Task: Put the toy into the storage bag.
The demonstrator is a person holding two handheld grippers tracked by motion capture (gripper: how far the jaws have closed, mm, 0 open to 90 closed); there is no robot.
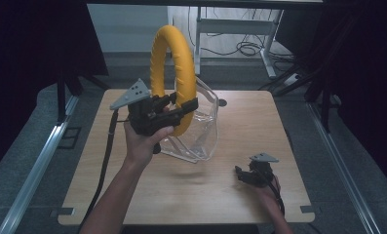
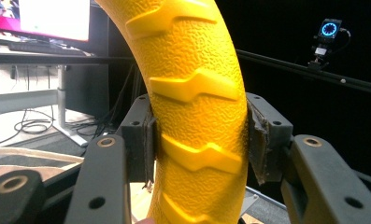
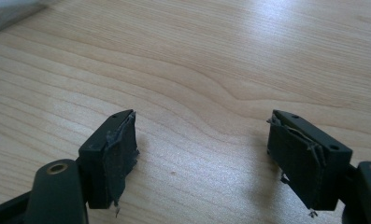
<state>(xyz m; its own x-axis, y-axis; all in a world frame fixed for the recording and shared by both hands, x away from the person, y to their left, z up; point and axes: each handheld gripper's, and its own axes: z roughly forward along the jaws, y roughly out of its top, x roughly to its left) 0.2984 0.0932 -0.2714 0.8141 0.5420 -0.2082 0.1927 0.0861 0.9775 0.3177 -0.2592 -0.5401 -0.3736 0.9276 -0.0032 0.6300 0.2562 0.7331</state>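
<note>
A yellow textured ring [image 1: 171, 73] with raised zigzag ridges stands upright above the table's middle. My left gripper [image 1: 183, 105] is shut on the ring's lower part and holds it in the air. In the left gripper view the ring [image 2: 195, 107] passes between both pads [image 2: 260, 140], pressed on each side. Just behind and under the ring sits a clear plastic container [image 1: 201, 131]. My right gripper [image 1: 241, 173] rests low over the table near the front right, open. In the right gripper view its pads [image 3: 120, 149] stand wide apart over bare wood with nothing between them.
The wooden table [image 1: 230, 204] has free room at the front and left. A desk frame with cables [image 1: 249, 46] stands on the floor behind the table. Metal rails [image 1: 40, 161] run along both sides. A monitor [image 2: 43, 18] shows in the left gripper view.
</note>
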